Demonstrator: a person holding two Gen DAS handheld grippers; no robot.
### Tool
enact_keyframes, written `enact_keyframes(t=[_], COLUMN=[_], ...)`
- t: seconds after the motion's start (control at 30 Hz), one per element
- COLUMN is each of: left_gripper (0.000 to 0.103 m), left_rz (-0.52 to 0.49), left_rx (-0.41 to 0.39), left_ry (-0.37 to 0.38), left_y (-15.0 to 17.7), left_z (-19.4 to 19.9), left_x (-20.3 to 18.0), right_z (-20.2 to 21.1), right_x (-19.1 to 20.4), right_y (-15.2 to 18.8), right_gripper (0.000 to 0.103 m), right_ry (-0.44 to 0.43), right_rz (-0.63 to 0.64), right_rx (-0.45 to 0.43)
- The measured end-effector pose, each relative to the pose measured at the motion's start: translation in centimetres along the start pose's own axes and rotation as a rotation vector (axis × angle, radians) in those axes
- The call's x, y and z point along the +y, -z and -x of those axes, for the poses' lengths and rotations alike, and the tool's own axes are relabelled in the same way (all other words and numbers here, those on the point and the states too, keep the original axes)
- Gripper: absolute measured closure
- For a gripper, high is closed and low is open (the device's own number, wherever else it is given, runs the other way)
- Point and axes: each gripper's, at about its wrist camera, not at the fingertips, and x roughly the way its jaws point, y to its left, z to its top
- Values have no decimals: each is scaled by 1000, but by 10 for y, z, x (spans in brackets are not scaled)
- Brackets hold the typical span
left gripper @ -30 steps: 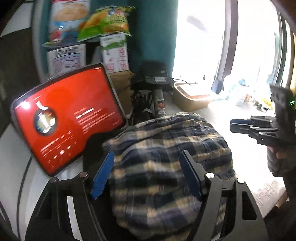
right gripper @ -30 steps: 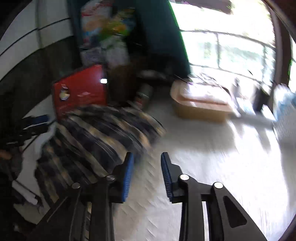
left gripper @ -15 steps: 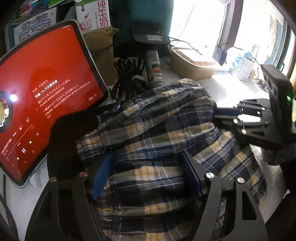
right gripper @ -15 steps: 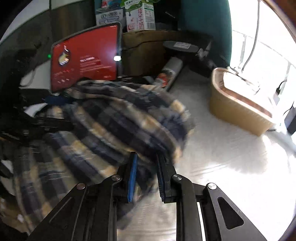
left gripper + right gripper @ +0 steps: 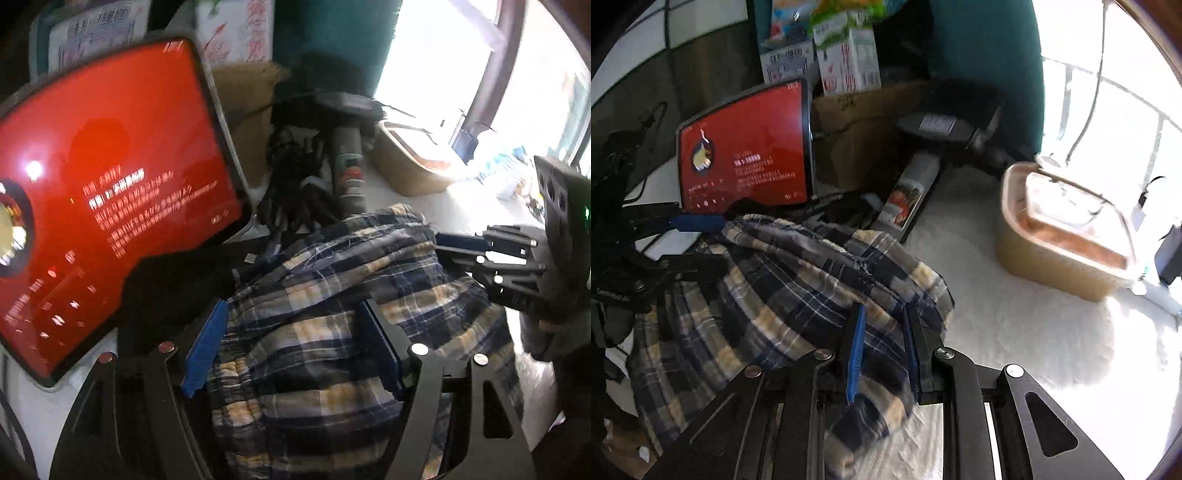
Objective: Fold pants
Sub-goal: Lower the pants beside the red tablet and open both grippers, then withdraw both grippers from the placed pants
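Ahead of the right gripper's (image 5: 882, 347) jaws and to their right, a tan rectangular tub (image 5: 1067, 236) stands on the white surface (image 5: 1015, 332). It holds something reddish-brown along its inner edge; what it is I cannot tell.

The plaid pants (image 5: 798, 295) are blue, dark navy and pale yellow. They lie in a loose, wrinkled heap on the surface, with some frayed threads along one seam. The right gripper's jaws are nearly closed and pinch a fold of the pants at the heap's right edge. In the left wrist view the left gripper (image 5: 295, 350) has its jaws wide apart, and the cloth of the pants (image 5: 332, 314) bulges between them; whether the blue pads press on it I cannot tell.

Ahead of the left jaws and to their left, a tablet (image 5: 103, 192) with a red screen stands tilted. Straight ahead, beyond the pants, a spray can (image 5: 347, 166) lies beside a bundle of black cables (image 5: 291, 192).
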Motion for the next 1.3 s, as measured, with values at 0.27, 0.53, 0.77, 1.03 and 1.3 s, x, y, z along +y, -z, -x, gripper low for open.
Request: enact_keyframes(t=[0.27,0.53,0.77,1.03,1.3], left_gripper=[30,30,18,17,5], left_rz=[25,7,-5,1,-32], left_rx=[-34,-105,-134,-173,-225], left_ry=[-6,-2,-4,52,96], left_y=[1,19,52,82,106], left_z=[17,52,66,78,92], left_x=[-1,-33,-70,-102,-140], right_z=[9,62,99,144,196], right_x=[0,3,2,-2,-2], right_y=[-1,26,63,106,148], right_gripper=[83,79,78,40,36], right_ry=[54,113,160,209,252], right_rz=[-30,-62,-118,-157,-216], right_rx=[-18,-35,-47,-61,-98])
